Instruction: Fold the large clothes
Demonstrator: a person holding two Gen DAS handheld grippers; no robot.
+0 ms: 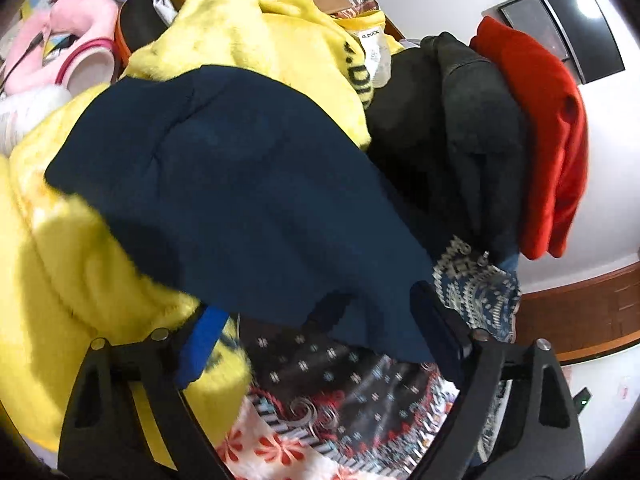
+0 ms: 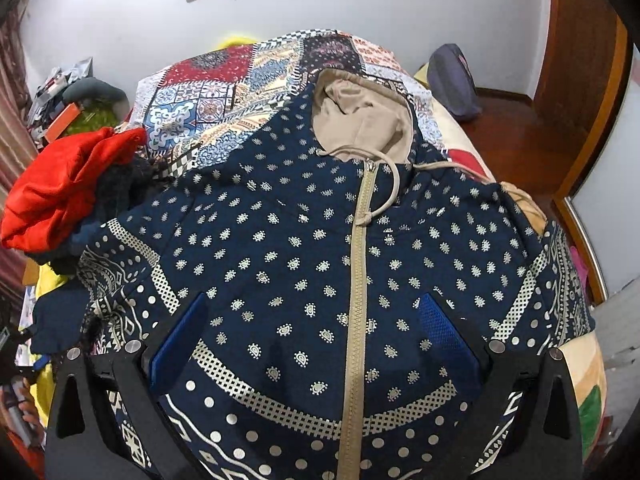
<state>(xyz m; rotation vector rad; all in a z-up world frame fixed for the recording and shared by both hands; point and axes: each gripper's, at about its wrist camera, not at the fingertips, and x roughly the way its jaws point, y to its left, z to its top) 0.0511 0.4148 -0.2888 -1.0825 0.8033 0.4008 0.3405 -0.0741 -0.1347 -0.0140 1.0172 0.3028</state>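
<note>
Left gripper (image 1: 320, 320) spread over plain navy sleeve (image 1: 240, 184); may snag yellow fleece (image 1: 60, 272), lower left. Right gripper (image 2: 316, 332) spread, empty, above hoodie (image 2: 304, 240).

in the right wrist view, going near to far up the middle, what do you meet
beige zipper of the navy patterned hoodie → knotted beige drawstring → beige-lined hood → patchwork patterned bedspread → white wall
</note>
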